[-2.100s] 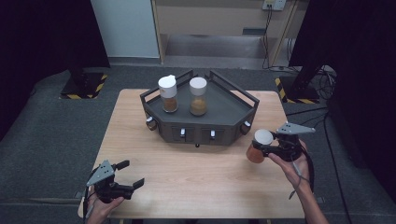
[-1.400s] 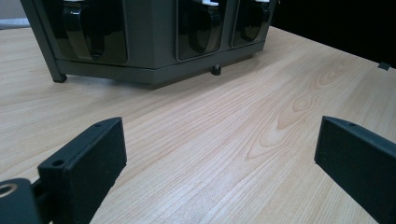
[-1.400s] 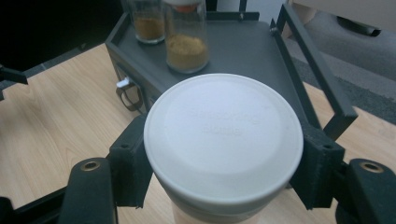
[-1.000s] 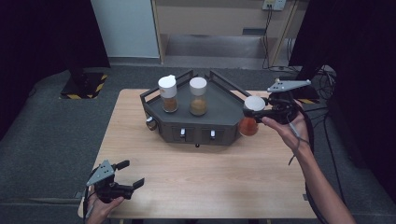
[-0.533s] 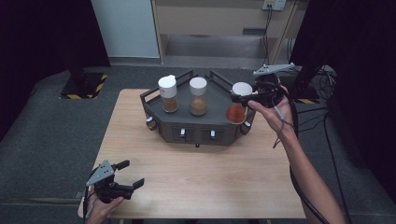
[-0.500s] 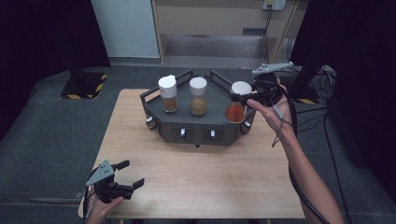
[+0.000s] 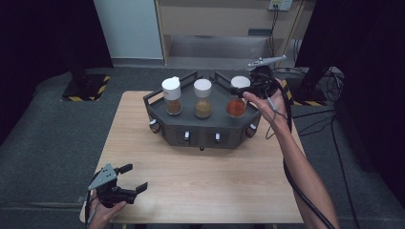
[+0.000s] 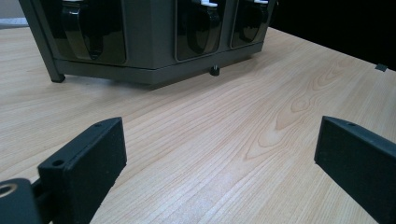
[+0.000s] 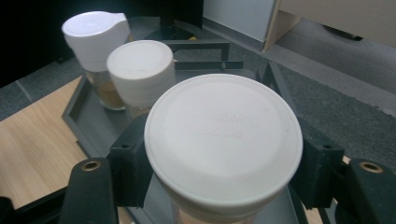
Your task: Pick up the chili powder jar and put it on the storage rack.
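Dark floor and black drapes surround a pale wooden table (image 7: pixel 200 176). On its far half sits a dark angular rack (image 7: pixel 203 129) carrying 3 white-capped spice jars. At the rack's right end, the right gripper (image 7: pixel 248 93) has its jaws clamped around the red-spice jar (image 7: pixel 237 101), just under the cap; beside it stand the middle jar (image 7: pixel 203 99) and the left jar (image 7: pixel 172 96). Near the table's front left corner, the left gripper (image 7: pixel 129 179) hovers with jaws spread wide, holding nothing.

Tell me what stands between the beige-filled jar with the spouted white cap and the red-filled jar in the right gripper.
In the high view, one white-capped jar of tan powder stands between the spouted jar and the red-filled jar.
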`<state>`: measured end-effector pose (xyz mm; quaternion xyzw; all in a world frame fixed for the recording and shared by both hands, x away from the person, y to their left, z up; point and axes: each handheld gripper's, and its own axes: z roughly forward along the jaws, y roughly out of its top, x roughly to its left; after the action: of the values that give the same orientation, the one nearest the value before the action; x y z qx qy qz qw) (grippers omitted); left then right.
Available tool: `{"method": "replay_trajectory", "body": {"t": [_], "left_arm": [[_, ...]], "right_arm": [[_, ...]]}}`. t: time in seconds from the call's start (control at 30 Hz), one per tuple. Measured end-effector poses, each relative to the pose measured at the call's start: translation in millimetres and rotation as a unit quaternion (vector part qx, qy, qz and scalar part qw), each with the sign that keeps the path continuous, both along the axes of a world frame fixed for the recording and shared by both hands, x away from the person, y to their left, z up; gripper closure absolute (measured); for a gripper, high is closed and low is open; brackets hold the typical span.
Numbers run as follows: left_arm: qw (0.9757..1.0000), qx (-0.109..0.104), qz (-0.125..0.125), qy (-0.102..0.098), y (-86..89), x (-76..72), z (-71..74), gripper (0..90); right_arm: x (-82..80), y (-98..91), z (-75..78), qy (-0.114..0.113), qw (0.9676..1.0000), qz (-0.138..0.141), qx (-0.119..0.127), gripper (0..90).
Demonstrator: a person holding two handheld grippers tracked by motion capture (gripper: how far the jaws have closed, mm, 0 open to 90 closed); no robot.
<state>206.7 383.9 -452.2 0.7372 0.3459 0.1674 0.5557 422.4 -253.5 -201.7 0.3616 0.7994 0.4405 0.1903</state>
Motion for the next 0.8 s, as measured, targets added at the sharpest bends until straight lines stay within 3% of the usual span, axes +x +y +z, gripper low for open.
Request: {"method": "replay_trajectory", "body": {"t": [0.4,0.8], "left_arm": [[1.0,0.0,-0.001,0.0,0.0,0.2,0.0,1.5],[1.0,0.002,-0.002,-0.001,-0.3,0.2,0.3,1.6]], "right_arm": [[15.1,7.3,-16.1,0.008,0.9992,-0.038,-0.001,33.1],[22.5,13.9,-27.7,0.015,0.9989,-0.044,-0.005,33.2]]}}
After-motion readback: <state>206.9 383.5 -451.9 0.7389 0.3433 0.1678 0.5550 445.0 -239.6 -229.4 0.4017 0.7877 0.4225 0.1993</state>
